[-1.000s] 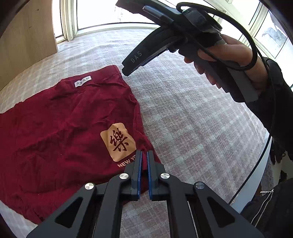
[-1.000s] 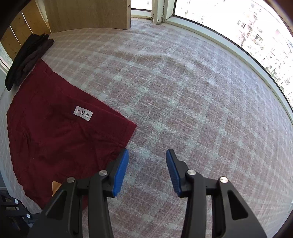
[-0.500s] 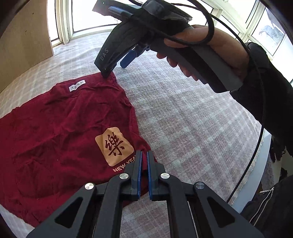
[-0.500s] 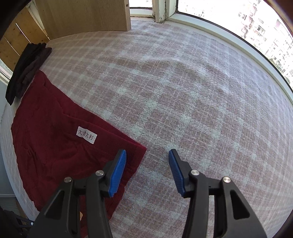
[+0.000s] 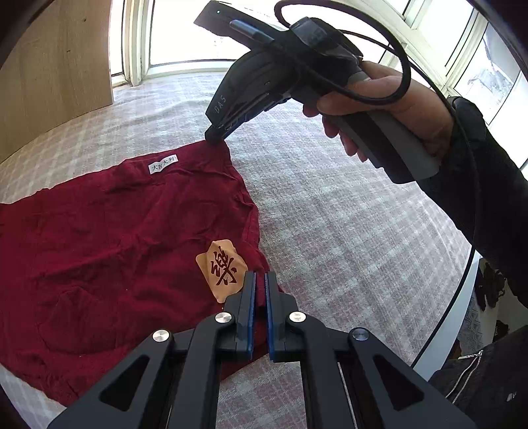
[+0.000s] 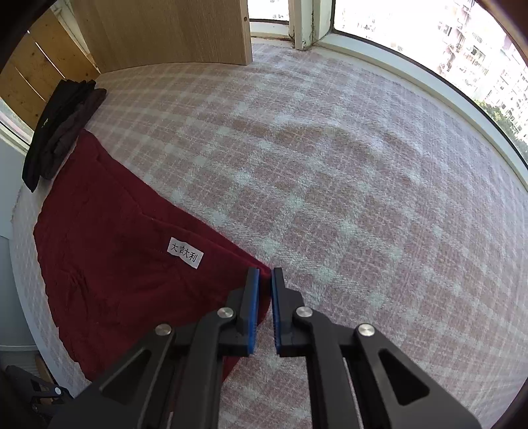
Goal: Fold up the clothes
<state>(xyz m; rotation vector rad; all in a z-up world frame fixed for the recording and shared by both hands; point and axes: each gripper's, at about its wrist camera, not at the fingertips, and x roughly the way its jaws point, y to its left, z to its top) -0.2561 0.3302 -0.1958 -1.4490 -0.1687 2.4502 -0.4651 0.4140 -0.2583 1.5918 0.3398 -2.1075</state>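
Note:
A dark red garment (image 5: 109, 250) lies flat on the checked bed cover, with a white label (image 5: 163, 163) and a tan printed patch (image 5: 221, 265). It also shows in the right wrist view (image 6: 125, 274). My left gripper (image 5: 259, 279) is shut on the garment's near right corner. My right gripper (image 6: 265, 275) is shut on the garment's far right corner beside the white label (image 6: 184, 254). In the left wrist view the right gripper (image 5: 216, 133) touches that far corner, held by a hand (image 5: 389, 105).
The pink and white checked bed cover (image 6: 346, 198) spreads to the right. A pile of dark folded clothes (image 6: 61, 132) lies at the far left by a wooden panel (image 6: 165, 29). Windows (image 6: 445, 39) border the far side.
My right gripper came down onto the garment's far right corner and closed on it. My left gripper stayed shut on the near corner.

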